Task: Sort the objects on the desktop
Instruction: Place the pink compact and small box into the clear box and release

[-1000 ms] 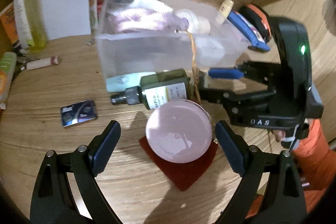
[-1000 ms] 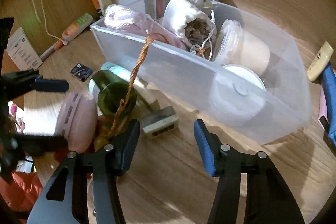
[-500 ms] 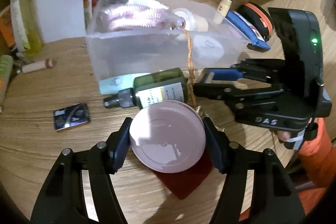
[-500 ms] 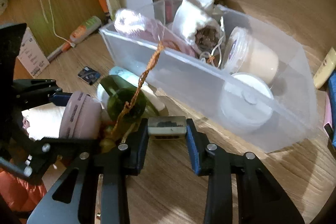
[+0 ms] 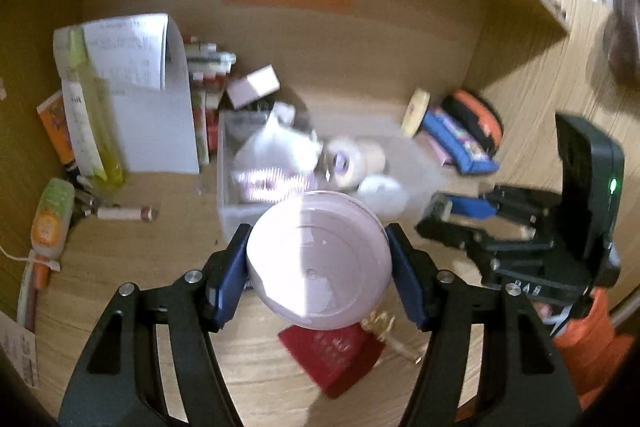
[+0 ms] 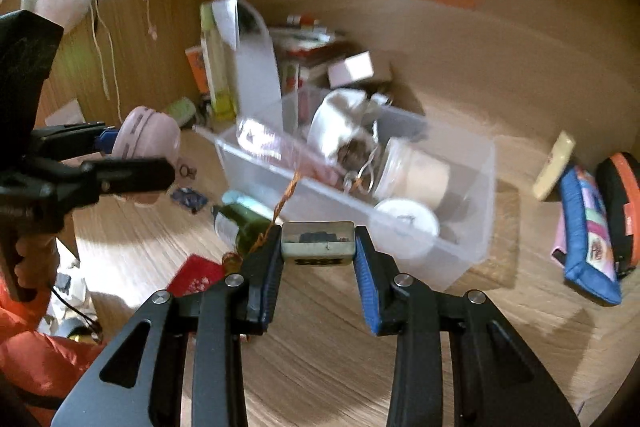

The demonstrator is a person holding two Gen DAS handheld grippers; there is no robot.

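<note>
My left gripper [image 5: 318,269] is shut on a round pale pink case [image 5: 318,259], held up above the desk; the right wrist view shows that case [image 6: 146,139] at the left. A small clear rectangular box [image 6: 318,243] with dark contents sits clamped between the blue pads of my right gripper [image 6: 318,247], lifted off the wood. Behind both stands a clear plastic bin [image 6: 472,187] holding a white pouch [image 6: 340,127], a jar [image 6: 416,171] and a white round lid [image 6: 408,219]. The right gripper [image 5: 452,211] also shows in the left wrist view.
On the desk lie a dark green bottle [image 6: 244,223], a red packet [image 5: 332,355], a small dark card [image 6: 188,197] and a beaded cord [image 6: 284,203]. Pencil cases [image 6: 588,227] lie at right, books and papers [image 5: 140,99] stand at back left. An orange sleeve [image 6: 36,359] is at lower left.
Both grippers closed on their objects, the left on the pink case, the right on the small clear box, then lifted them off the desk and tilted upward, bringing the back wall into view.
</note>
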